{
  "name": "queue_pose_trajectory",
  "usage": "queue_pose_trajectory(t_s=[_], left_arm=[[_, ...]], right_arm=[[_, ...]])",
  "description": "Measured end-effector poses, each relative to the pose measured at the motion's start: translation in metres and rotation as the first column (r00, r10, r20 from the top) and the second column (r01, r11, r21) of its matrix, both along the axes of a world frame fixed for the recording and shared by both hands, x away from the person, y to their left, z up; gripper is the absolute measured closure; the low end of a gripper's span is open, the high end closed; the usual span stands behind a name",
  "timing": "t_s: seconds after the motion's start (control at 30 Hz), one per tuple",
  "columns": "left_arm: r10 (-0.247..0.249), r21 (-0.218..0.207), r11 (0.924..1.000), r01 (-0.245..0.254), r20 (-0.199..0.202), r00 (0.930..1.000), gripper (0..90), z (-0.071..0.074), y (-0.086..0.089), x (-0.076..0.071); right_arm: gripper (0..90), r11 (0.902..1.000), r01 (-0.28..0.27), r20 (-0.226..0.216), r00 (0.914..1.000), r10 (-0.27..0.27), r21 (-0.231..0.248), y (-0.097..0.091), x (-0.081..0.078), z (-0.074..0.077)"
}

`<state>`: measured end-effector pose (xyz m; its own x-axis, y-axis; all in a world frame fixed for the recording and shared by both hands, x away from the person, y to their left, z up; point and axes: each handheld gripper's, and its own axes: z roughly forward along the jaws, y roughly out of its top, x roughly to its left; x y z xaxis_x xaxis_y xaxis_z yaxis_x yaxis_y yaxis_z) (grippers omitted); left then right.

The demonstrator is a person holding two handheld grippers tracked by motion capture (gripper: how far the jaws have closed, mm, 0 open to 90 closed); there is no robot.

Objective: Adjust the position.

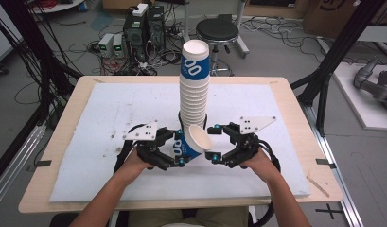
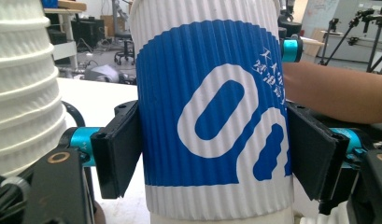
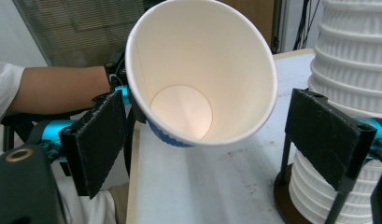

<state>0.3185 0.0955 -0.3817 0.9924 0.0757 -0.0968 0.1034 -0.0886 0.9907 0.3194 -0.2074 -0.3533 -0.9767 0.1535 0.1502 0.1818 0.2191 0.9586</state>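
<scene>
Midway: left gripper (image 1: 178, 150) fingers (image 2: 118, 156) clenched on a blue-and-white cup (image 1: 191, 143) lying sideways just near the tall cup stack (image 1: 194, 92) on the table (image 1: 285, 104), right gripper (image 1: 215, 143) fingers (image 3: 97, 140) released at its rim, stacking left.

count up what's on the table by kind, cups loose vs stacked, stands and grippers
single blue and white cup, held tilted in the left gripper: 1
tall stack of nested cups, individual cups too many to tell: 1
dark round base under the stack: 1
grippers, counting the open right gripper: 2
total: 5
</scene>
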Motion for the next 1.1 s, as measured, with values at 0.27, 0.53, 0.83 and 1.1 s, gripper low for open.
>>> queue_pose_trajectory(t_s=[0.27, 0.53, 0.83, 1.1], left_arm=[[-0.02, 0.021, 0.9996, 0.019, 0.008, 0.9998, 25.6, -0.003, -0.006, -0.002], [-0.023, 0.035, 0.9991, 0.023, 0.011, 0.9997, 25.6, -0.005, -0.008, -0.002], [-0.027, 0.05, 0.9984, 0.027, 0.0, 0.9996, 26.5, -0.005, -0.006, -0.001], [0.03, 0.14, 0.99, -0.022, -0.06, 0.9977, 13.9, -0.006, -0.007, -0.001]], right_arm=[[13.4, 0.9991, -0.035, -0.018, 0.9992, 0.034, -0.023, 0.008, 0.0, -0.006], [15.8, 0.9992, -0.031, -0.025, 0.9992, 0.031, -0.026, 0.012, -0.001, -0.009], [19.6, 0.999, -0.038, -0.04, 0.9985, 0.036, -0.025, 0.012, 0.001, -0.009], [19.8, 0.9945, -0.042, -0.018, 0.999, 0.041, -0.096, 0.014, 0.001, -0.005]])
